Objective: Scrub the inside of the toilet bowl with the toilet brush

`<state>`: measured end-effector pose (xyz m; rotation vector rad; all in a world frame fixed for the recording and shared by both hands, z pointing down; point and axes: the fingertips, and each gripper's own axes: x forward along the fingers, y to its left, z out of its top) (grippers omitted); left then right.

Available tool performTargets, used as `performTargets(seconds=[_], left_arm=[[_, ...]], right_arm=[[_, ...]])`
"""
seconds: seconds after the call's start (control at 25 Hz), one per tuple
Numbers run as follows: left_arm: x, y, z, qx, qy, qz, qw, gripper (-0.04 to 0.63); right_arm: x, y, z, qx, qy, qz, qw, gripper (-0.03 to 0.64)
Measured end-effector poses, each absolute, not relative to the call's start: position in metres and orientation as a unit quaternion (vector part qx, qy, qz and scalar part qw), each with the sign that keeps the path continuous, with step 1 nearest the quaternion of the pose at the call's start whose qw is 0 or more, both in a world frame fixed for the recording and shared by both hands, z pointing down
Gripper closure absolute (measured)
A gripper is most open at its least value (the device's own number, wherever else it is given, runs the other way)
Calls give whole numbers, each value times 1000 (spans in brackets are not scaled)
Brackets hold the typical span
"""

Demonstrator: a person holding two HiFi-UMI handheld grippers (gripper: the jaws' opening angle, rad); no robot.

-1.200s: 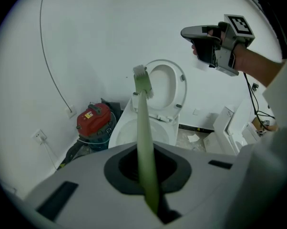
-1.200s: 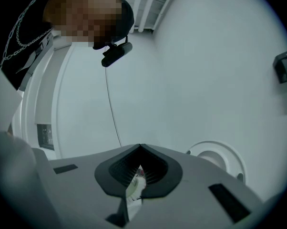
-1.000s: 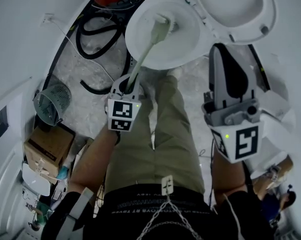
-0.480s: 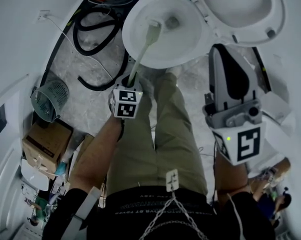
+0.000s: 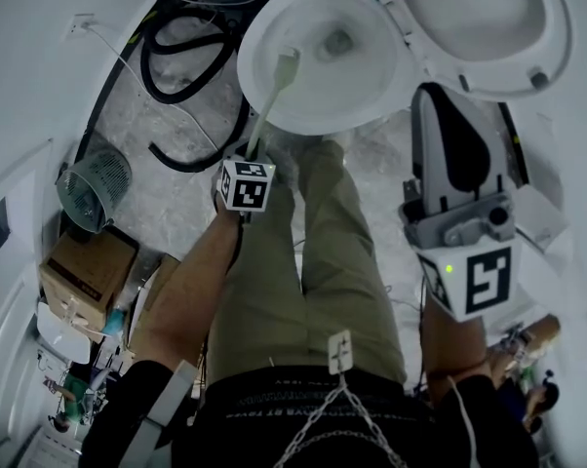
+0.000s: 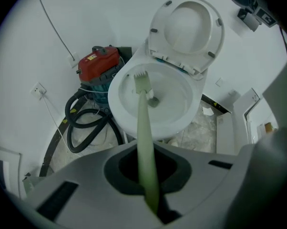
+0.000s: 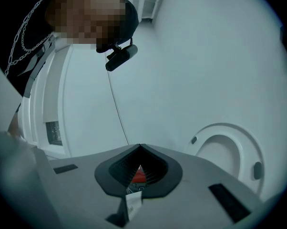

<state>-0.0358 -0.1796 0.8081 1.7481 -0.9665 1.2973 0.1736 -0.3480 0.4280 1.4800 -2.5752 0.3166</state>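
Observation:
The white toilet bowl [image 5: 371, 91] stands open, its lid [image 5: 479, 22] tipped back. My left gripper [image 5: 253, 156] is shut on the pale green toilet brush handle [image 5: 264, 115]. The brush head [image 5: 287, 66] sits inside the bowl against its left wall, left of the drain [image 5: 337, 42]. In the left gripper view the handle [image 6: 144, 137] runs out from between the jaws of the left gripper [image 6: 147, 168] to the brush head [image 6: 140, 78] in the bowl [image 6: 122, 116]. My right gripper [image 5: 436, 97] hangs right of the bowl, shut and holding nothing; the right gripper [image 7: 140, 149] faces the wall, with the lid [image 7: 227, 156] at its right.
A red vacuum [image 6: 98, 63] and its black hose [image 5: 176, 76] lie left of the toilet. A wire wastebasket [image 5: 94, 188] and a cardboard box [image 5: 84, 276] stand further left. The person's leg in khaki trousers [image 5: 293, 261] stands between the grippers, just before the bowl.
The brush head has slid from over the drain to the bowl's left wall, the left gripper drawing back a little with it. The right gripper has stayed put.

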Motion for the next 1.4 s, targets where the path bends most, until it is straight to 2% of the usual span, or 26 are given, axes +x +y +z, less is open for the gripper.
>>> performTargets(seconds=[0.56, 1.4], left_arm=[[-39, -189, 843, 614, -387, 528, 441, 595], [-13, -251, 867, 610, -385, 527, 448, 595]], right_arm=[[151, -365, 448, 465, -874, 112, 88, 614], [159, -384, 507, 468, -868, 126, 107, 614]])
